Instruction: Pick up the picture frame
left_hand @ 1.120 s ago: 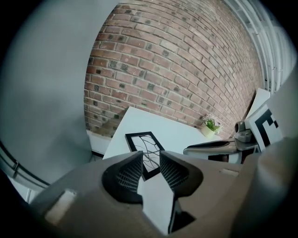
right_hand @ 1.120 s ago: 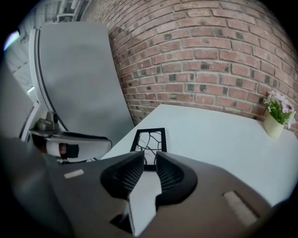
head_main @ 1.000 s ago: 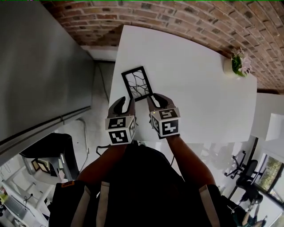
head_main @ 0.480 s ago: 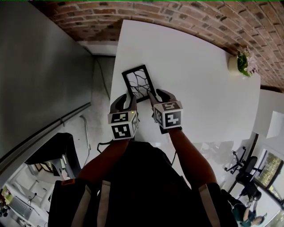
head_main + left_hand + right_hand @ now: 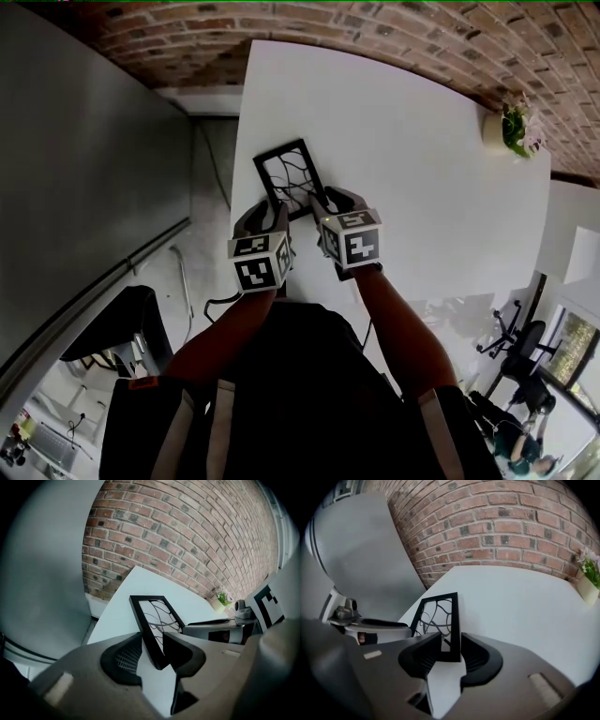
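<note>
Now left gripper (image 5: 264, 215) and right gripper (image 5: 335, 202), jaws just opening wider, straddle the slim black picture frame (image 5: 288, 177).

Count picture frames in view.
1. The black picture frame lies on the white table near its left edge. Its near corners sit between the jaws of the left gripper and the right gripper, which have just been opening. None appears hidden.

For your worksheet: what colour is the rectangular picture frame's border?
Black; picture frame clearest in the left gripper view.
</note>
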